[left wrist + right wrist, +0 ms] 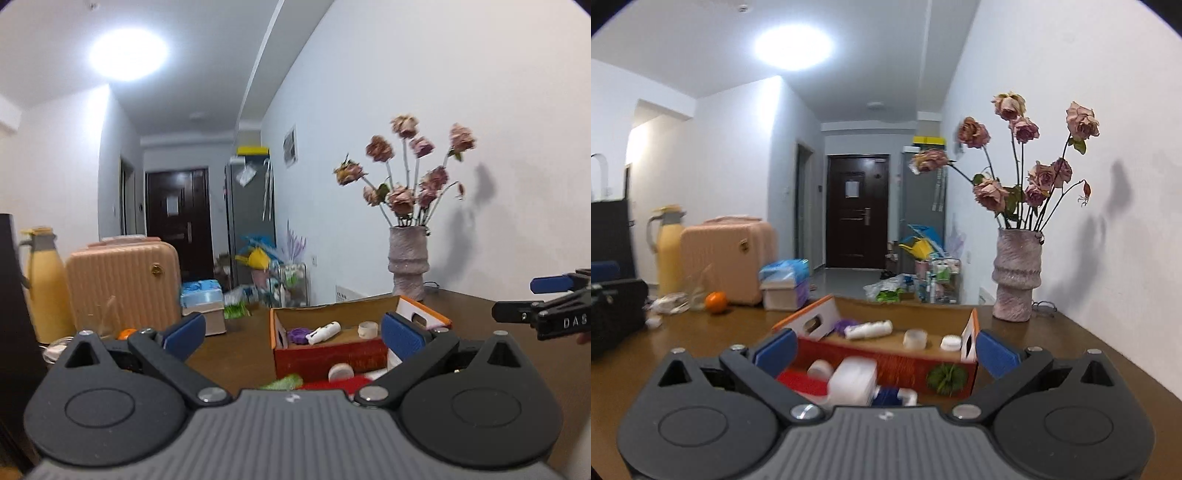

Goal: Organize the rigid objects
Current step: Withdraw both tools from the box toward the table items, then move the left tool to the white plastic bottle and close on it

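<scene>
Open orange-rimmed cardboard box (908,341) on brown wooden table (1089,354), holding white plastic bottle (868,329). Left gripper (293,334) and right gripper (886,350): jaws apart, empty, box at twelve o'clock.

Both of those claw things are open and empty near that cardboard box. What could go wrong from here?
The vase of dried roses stands just behind the box; a wide swing might tip it. Small items crowd against the box's front, like the white container, so the open right gripper could nudge neighbours while reaching. The pictures are blurred, so aim may be off.
</scene>
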A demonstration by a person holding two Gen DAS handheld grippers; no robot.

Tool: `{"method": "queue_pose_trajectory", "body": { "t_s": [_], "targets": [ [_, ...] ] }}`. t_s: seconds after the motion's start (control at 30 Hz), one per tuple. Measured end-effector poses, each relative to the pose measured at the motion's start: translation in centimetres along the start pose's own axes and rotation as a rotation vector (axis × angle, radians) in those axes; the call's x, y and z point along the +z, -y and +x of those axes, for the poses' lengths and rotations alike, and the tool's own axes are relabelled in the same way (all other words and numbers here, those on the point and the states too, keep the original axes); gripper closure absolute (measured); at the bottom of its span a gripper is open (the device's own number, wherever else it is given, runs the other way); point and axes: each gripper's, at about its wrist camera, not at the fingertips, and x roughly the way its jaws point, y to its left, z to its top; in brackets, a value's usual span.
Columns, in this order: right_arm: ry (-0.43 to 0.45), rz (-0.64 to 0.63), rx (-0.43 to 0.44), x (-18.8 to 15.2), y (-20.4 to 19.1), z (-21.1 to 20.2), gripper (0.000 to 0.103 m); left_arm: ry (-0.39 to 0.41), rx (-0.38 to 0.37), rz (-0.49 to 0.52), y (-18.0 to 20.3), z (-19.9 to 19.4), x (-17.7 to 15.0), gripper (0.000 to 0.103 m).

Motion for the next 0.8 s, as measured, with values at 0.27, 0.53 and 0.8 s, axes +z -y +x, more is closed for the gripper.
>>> {"method": "queue_pose_trajectory", "body": {
  "t_s": [0.27,0.53,0.8],
  "targets": [
    [0.047,-0.024,-0.001,-6.6,-2.5,-8.3,0.000,0.097,0.019,0.018,1.4,-8.4,-4.4,0.000],
    [0.024,0.042,-0.054,-9.2,-3.7,-11.9,0.000,0.032,0.002,0.029,1.1,-7.7,-5.6,0.000],
    [0.015,0.015,-0.077,-9.9,-3.8,-11.8,0.000,-0.021,-0.035,0.015,0.7,-5.1,-6.6,0.000]
  ]
}}
